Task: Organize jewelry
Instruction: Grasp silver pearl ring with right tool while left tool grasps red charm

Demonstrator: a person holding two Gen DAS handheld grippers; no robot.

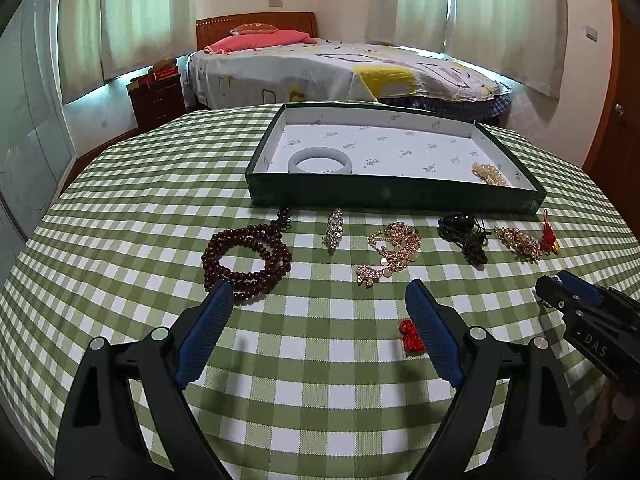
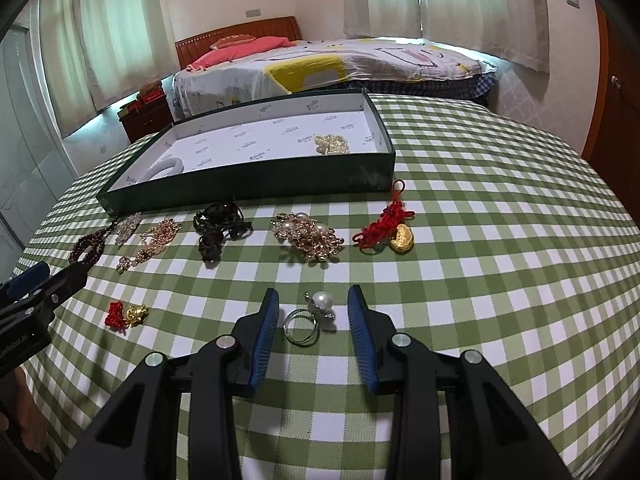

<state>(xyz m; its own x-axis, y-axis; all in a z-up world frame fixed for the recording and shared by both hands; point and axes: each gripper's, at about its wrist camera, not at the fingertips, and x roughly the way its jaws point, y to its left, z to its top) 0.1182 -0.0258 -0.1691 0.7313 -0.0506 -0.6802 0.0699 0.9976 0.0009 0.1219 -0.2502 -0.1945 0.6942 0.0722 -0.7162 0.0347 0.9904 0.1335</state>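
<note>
Two pieces already lie in the green tray: a pale bangle and a pearl bunch. Eight wait on the cloth in front of the tray. Your right gripper brackets the pearl ring without touching it; your left gripper is spread wide beside a small red charm.

Lighting looked decent from my end: soft daylight came through the curtains at the back, so the room was bright and even. Shadows on the checked tablecloth were faint and soft. Heavy fisheye bending curved the table edges, with dark vignetting in the corners. Focus was sharp centrally, no glare.
</note>
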